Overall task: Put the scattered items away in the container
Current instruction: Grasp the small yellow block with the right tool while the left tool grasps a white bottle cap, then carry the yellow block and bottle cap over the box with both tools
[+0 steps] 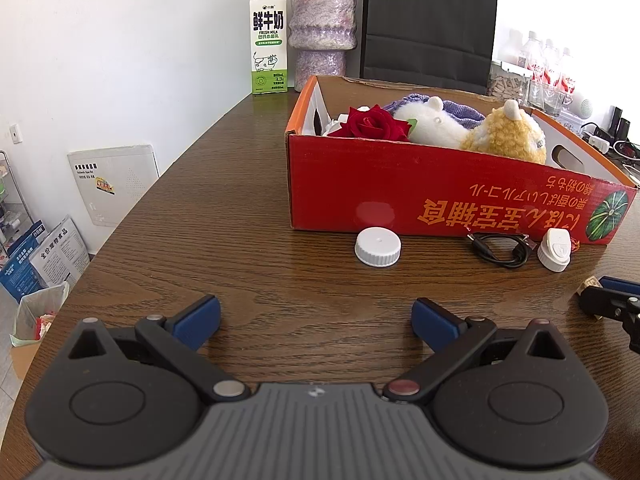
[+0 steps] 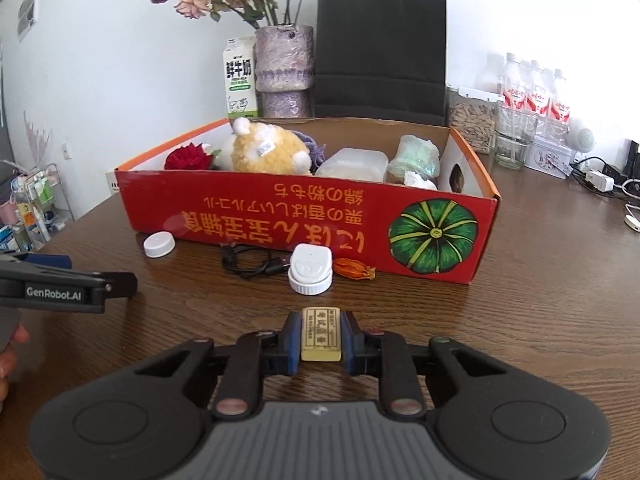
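Observation:
My right gripper is shut on a small gold-coloured block just above the wooden table, both blue pads pressing its sides. The red cardboard box stands beyond it, holding a red rose, a yellow plush toy, a clear tub and wrapped items. Along the box's front wall lie a white round cap, a black cable, a white flip-top cap and an orange dried flower. My left gripper stands open over bare table, nothing between its fingers; the round cap lies ahead of it.
A milk carton, a purple vase and a black paper bag stand behind the box. Bottles, a jar and glasses sit at the back right, with chargers and cords. The table's left edge drops to the floor.

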Demonstrator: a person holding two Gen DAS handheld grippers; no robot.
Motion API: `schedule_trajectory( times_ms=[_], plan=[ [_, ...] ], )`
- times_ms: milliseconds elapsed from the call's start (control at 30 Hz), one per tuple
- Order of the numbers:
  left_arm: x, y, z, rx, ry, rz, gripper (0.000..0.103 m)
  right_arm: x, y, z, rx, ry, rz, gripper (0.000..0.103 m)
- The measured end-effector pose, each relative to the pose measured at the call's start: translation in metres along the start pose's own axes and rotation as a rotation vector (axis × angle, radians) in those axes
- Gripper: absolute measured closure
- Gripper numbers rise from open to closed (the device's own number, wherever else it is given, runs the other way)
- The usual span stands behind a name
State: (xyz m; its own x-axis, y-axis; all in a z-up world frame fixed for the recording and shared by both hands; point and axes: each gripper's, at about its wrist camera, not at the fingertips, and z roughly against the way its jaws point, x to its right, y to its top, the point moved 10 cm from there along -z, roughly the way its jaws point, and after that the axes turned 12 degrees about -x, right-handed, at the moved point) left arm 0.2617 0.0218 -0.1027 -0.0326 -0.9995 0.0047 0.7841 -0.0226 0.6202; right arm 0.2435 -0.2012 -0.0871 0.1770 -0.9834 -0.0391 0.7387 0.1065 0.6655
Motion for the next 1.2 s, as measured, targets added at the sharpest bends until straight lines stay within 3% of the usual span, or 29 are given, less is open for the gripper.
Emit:
schedule_trajectory(
  times_ms=[267, 367, 533, 667, 733, 767, 1200],
  plan=[
    [0.001, 0.007, -0.003, 0.008, 0.034, 0.005, 0.0, 0.024, 0.007, 0.002, 0.04, -0.044, -0.056, 0.084],
    [0.006, 0.018, -0.007, 0.015, 0.011, 0.007, 0.0, 0.037, 0.012, 0.002, 0.059, -0.07, -0.076, 0.084],
    [0.015, 0.033, -0.016, 0.009, 0.02, 0.017, 0.013, 0.05, 0.016, 0.001, 0.072, -0.06, -0.109, 0.084],
    [0.021, 0.038, -0.021, 0.006, 0.025, 0.019, 0.03, 0.052, 0.016, 0.001, 0.074, -0.033, -0.123, 0.084],
    [0.024, 0.04, -0.019, 0.021, 0.02, 0.015, 0.053, 0.052, 0.016, 0.001, 0.073, -0.025, -0.126, 0.084],
    [0.025, 0.04, -0.018, 0.027, 0.015, 0.011, 0.075, 0.051, 0.015, 0.0, 0.071, -0.017, -0.127, 0.084],
    [0.021, 0.031, 0.006, 0.092, -0.032, 0.066, 0.075, 0.047, 0.016, 0.005, 0.093, 0.005, -0.126, 0.084]
  ],
)
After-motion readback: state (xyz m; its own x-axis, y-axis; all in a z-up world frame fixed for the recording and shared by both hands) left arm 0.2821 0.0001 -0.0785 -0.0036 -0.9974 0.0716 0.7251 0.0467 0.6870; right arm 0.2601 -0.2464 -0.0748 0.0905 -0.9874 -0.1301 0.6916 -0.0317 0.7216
